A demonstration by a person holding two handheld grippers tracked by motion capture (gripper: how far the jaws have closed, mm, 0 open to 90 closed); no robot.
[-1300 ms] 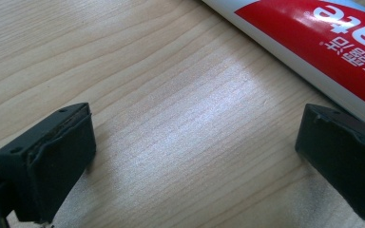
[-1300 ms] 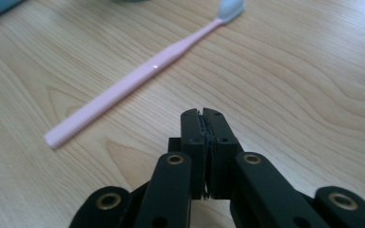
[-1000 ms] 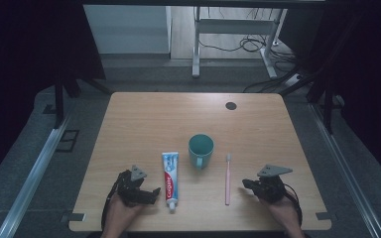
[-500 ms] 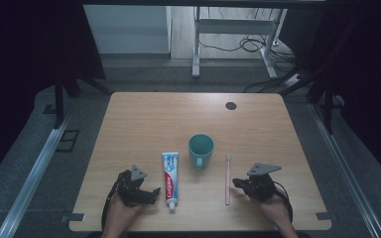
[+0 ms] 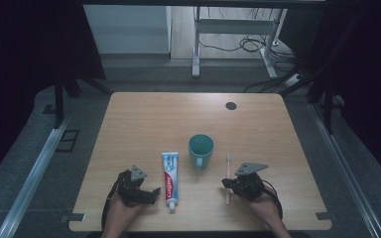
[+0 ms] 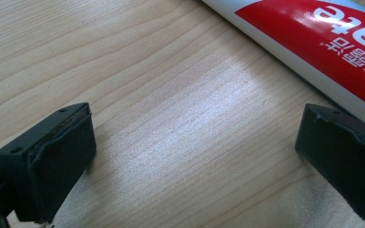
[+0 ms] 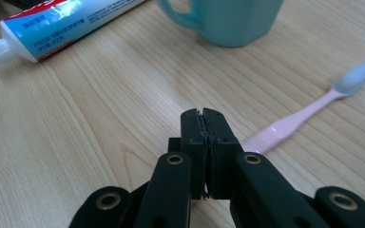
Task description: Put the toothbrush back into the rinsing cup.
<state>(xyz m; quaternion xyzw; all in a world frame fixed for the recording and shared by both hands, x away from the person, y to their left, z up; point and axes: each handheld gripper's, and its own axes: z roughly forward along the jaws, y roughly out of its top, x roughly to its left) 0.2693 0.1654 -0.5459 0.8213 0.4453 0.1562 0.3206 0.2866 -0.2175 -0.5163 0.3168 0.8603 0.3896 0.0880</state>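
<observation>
A pink toothbrush lies lengthwise on the wooden table, its bristle end toward the far side. My right gripper is shut, its jaws pressed flat together right over the near part of the handle, which runs under them. A teal mug stands upright left of the brush head. A white, red and blue toothpaste tube lies with its cap toward me. My left gripper rests open just left of the tube, with bare wood between its jaws.
A small dark round cap sits in the table's far right corner. Bare wood stretches across the far half of the table. Dark curtains hang on both sides, with desk legs and cables on the floor beyond.
My right gripper has slid left across the table, from clear of the toothbrush to over its handle. The left gripper, tube, mug and brush have stayed in place.
</observation>
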